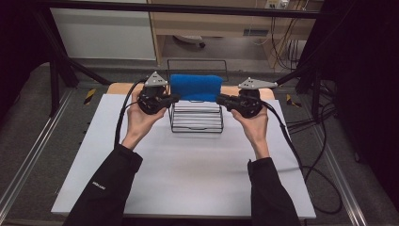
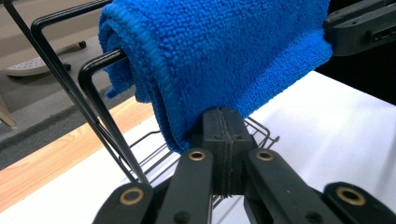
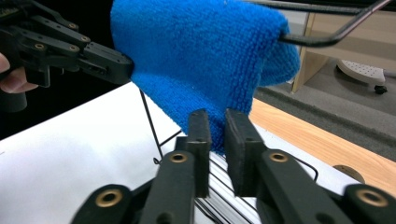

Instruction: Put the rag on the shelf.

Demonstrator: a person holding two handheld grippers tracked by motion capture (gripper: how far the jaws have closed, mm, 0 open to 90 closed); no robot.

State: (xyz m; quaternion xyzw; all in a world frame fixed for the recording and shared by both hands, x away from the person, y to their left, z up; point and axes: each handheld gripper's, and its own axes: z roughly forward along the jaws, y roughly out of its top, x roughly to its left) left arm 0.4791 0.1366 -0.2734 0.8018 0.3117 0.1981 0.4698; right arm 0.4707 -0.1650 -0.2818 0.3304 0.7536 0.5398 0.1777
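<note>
Draping over the wire rack's (image 1: pixel 196 117) top bar at twelve o'clock, the blue microfibre towel (image 1: pixel 195 87) hangs flat because the left gripper (image 2: pixel 223 122) clamps its nine-o'clock corner; the right gripper's (image 3: pixel 217 122) jaws stand slightly apart at its three-o'clock corner.

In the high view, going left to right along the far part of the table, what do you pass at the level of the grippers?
Left gripper → blue towel draped over the wire rack → right gripper. Each gripper meets a lower corner of the towel from its own side.
</note>
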